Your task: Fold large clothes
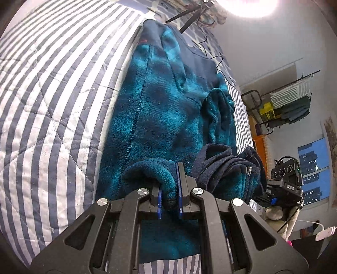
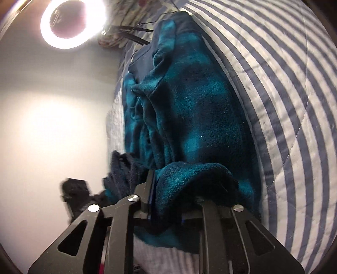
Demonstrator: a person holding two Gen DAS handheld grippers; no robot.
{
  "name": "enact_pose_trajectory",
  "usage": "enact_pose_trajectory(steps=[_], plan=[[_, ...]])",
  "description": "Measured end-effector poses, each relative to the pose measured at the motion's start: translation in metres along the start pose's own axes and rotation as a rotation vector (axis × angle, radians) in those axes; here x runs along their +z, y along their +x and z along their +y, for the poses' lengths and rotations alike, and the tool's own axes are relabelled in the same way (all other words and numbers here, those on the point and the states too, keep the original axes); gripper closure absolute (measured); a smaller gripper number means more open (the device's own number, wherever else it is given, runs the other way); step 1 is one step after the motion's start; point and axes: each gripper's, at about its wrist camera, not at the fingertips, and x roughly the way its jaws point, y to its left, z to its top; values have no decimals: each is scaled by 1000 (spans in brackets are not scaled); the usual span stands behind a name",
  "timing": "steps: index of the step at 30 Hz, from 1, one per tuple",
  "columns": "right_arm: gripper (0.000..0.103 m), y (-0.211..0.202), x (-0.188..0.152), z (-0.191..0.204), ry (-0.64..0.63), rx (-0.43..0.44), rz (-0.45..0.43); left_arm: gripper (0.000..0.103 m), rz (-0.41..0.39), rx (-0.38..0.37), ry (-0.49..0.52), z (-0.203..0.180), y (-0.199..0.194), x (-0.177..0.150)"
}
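Observation:
A teal and navy checked fleece jacket (image 1: pixel 168 109) lies lengthwise on a striped quilt (image 1: pixel 52 94). My left gripper (image 1: pixel 169 179) is shut on a rolled fold of its near edge, which bulges over the left finger. A navy zipped part (image 1: pixel 231 168) is bunched just to the right. In the right wrist view the same jacket (image 2: pixel 200 118) stretches away from me. My right gripper (image 2: pixel 174 187) has a thick fold of it between its jaws. The fleece presses against the left pad and drapes over the right finger, hiding it.
The quilt (image 2: pixel 294 105) spreads wide beside the jacket. A bright ring light (image 2: pixel 71 23) on black tripod legs (image 1: pixel 189 16) stands at the far end, with a thin cable on the bed. A clothes rack (image 1: pixel 290 101) and a window (image 1: pixel 313 168) are off to the side.

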Motion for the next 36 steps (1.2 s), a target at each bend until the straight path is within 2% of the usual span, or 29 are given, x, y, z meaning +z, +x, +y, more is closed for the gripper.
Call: enact_pose_trajectory(steps=[3,6,12,14,15,17,20,25,28,30,32,33,36], plan=[[77,-10,5,-4,32,55,17,93,21,-17,-16,2,0,5],[75,-18,9,-5,35,81,25,91,16,-43,-12,-1,-5,9],[70,-25,11,-24,144,186,33,91,10,-35,20,-8,-8,10],[63,-28,10,-27,164,218,39,91,20,-36,0,-5,-6,11],[55,-28,10,-27,174,238,40,91,23,-40,-12,-3,-6,12],[54,-35,10,-24,152,259,39,91,29,-46,-36,1,-6,13],[54,-54,10,-10,61,212,0,89,47,-48,-54,3,-7,17],[54,-72,1,30,-239,20,-84,87,52,-84,-35,-6,-17,25],[54,-69,-8,46,-373,-111,-178,86,88,-85,1,-11,-15,30],[54,-66,-11,49,-437,-171,-227,85,111,-110,-16,-8,-12,35],[54,-56,-11,49,-474,-205,-202,85,128,-134,-46,-3,-10,38],[61,-50,-12,52,-494,-211,-176,85,134,-148,-60,-1,-9,38],[63,-39,-34,72,-647,-210,-131,81,163,-241,-150,10,-9,41]])
